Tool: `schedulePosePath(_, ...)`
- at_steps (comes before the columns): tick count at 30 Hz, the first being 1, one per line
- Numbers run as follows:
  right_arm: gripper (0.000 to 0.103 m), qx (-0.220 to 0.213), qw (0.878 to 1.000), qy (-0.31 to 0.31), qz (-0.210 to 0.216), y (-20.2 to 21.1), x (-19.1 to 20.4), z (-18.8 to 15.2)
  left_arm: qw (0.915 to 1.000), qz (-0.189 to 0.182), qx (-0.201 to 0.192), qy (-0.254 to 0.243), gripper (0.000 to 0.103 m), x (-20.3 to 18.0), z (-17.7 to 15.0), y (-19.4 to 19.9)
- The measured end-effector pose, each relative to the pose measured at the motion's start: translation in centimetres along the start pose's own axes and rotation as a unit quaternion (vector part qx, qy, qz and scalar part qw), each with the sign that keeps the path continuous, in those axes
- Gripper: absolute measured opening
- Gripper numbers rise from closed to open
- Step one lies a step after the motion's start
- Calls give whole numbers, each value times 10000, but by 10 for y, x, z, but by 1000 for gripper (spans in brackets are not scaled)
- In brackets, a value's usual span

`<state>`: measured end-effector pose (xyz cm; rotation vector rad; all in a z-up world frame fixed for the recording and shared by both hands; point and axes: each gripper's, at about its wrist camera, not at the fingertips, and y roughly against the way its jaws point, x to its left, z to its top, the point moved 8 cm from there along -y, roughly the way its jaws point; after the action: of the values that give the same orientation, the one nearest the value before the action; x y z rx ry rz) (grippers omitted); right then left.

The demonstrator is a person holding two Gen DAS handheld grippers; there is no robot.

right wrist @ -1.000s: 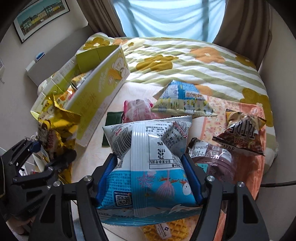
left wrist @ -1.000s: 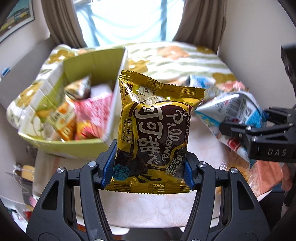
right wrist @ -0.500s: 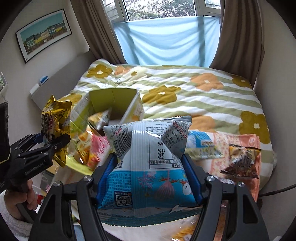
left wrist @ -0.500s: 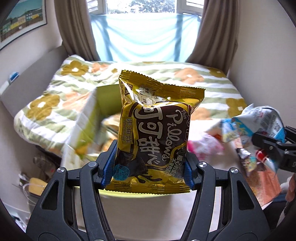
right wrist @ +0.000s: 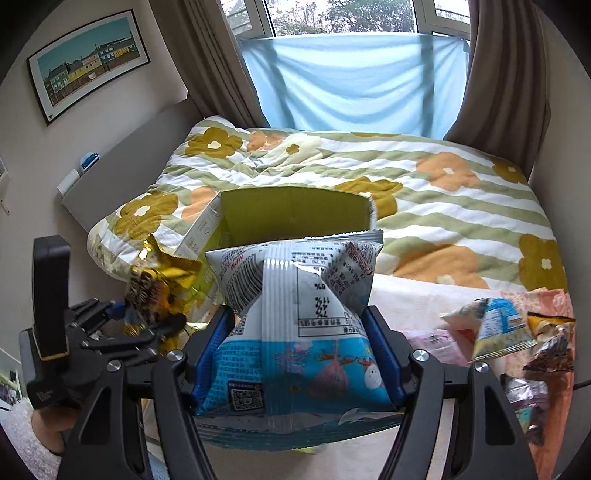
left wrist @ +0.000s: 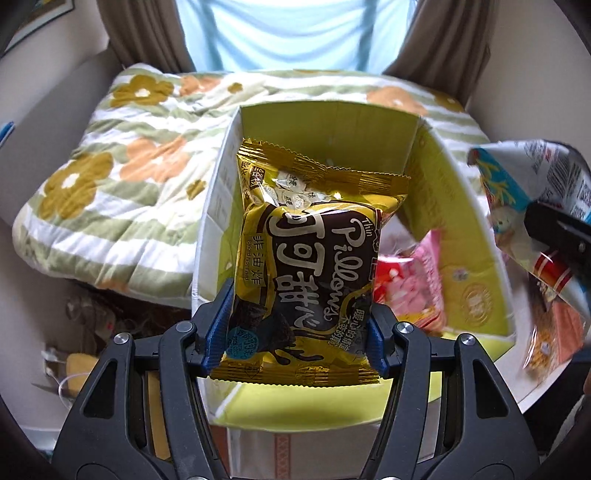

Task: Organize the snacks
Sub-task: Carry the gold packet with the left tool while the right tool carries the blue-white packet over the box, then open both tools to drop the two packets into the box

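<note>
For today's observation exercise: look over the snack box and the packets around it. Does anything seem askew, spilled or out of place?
Yes. Several snack packets lie loose and jumbled on the table to the right, outside the yellow-green cardboard box. The pink packet inside leans at a slant. Nothing looks torn or spilled.

This is a bedroom in a home, shown by the bed with a flowered striped quilt (right wrist: 424,192), brown curtains (right wrist: 502,74) at the window (right wrist: 351,14), and a framed picture (right wrist: 88,59) on the wall.
</note>
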<state>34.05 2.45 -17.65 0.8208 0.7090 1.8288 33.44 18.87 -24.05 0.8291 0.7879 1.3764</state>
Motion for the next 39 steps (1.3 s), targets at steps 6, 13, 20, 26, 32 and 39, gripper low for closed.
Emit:
schedulePosePath(6,66,138,9996,-218,-101,-18,7,-7,9991,-220,172,-309,82,-1,-5,-16)
schedulePosePath(13,66,254,9993,-230,-117,-26,8,-7,9992,-257,-120,-274,103,3,-1,1)
schedulePosePath(20,67,536,9983,-212,-18,-41,18,-16,9999,-130,-100,-29,103,25,0,13)
schedulePosePath(26,83,193,9990,-393,92,-42,20,-17,9996,-164,-185,110,103,33,1,22)
schedulePosePath(32,103,-121,9998,67,-124,-29,30,-20,9994,-166,-304,91,103,39,2,32)
schedulePosePath(39,103,-54,9999,68,-148,-21,39,-26,9989,-251,-402,-25,103,38,1,37)
